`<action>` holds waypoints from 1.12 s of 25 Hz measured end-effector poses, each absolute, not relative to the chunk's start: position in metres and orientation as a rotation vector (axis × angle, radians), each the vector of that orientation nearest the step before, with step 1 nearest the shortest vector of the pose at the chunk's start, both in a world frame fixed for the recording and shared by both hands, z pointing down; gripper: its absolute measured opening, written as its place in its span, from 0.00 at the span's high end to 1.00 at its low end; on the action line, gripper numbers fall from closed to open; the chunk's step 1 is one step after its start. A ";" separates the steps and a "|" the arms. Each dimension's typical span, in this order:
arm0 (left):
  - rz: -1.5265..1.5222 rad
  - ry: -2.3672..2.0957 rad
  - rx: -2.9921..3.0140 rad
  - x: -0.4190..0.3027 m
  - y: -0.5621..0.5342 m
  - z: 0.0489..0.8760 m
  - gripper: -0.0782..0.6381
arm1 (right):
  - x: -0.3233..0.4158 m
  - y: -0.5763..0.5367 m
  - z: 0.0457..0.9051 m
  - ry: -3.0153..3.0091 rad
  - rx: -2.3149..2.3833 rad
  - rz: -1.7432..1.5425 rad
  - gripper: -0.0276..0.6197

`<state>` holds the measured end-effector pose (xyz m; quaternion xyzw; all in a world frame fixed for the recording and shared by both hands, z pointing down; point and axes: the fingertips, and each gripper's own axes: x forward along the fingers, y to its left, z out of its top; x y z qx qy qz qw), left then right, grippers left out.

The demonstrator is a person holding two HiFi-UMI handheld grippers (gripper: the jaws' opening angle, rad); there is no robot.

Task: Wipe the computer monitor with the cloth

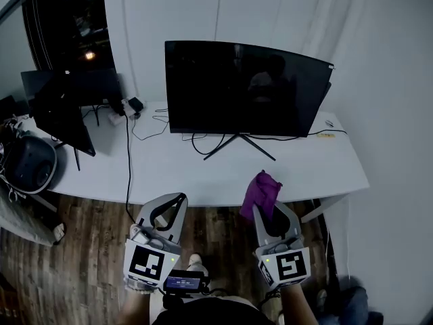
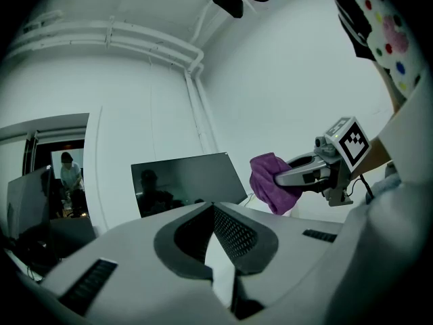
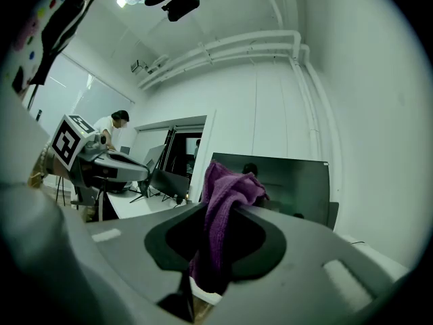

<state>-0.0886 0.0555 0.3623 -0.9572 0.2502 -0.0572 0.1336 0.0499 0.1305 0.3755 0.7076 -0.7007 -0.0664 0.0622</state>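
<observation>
The right hand-held gripper point(image 3: 218, 208) is clenched on a purple cloth point(image 3: 224, 181). The fabric is pinched between its two jaws, and a bunched fold sticks up past the tips. Straight ahead of this hand-held gripper, beyond the cloth, stands the monitor point(image 1: 243, 90), dark and unlit, with faint reflections on its glass. The cloth is well apart from the screen and touches nothing but the jaws. The left hand-held gripper point(image 2: 211, 207) is beside the right one, to its left, at about the same height. Its jaws are closed tip to tip with nothing between them. From its own view the monitor lies ahead and slightly left, while the right hand-held gripper and the cloth show off to the right. The monitor rests on a thin two-legged stand point(image 1: 238, 144) on a white counter point(image 1: 196, 175), whose near edge runs just ahead of both hand-held grippers. Farther left of the left hand-held gripper, a second monitor point(image 1: 64, 110), also dark, sits on the counter, and a black cable point(image 1: 128, 168) hangs over the near edge toward the wooden floor point(image 1: 81, 256) below.
</observation>
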 end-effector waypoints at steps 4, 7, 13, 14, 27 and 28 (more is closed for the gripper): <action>-0.164 0.720 -2.767 -0.081 0.012 0.356 0.88 | 0.055 0.085 0.369 -2.125 2.135 -0.208 0.82; -0.168 0.715 -2.766 -0.076 -0.021 0.353 0.88 | 0.059 0.051 0.364 -2.129 2.129 -0.217 0.82; -0.160 0.711 -2.757 -0.070 -0.078 0.346 0.88 | 0.063 -0.009 0.355 -2.133 2.136 -0.223 0.82; -0.162 0.709 -2.755 -0.070 -0.087 0.346 0.88 | 0.064 -0.018 0.355 -2.131 2.135 -0.224 0.82; -0.169 0.726 -2.778 -0.066 -0.149 0.348 0.88 | 0.066 -0.083 0.353 -2.144 2.094 -0.223 0.82; -0.169 0.732 -2.779 -0.066 -0.151 0.348 0.88 | 0.066 -0.086 0.352 -2.152 2.089 -0.228 0.82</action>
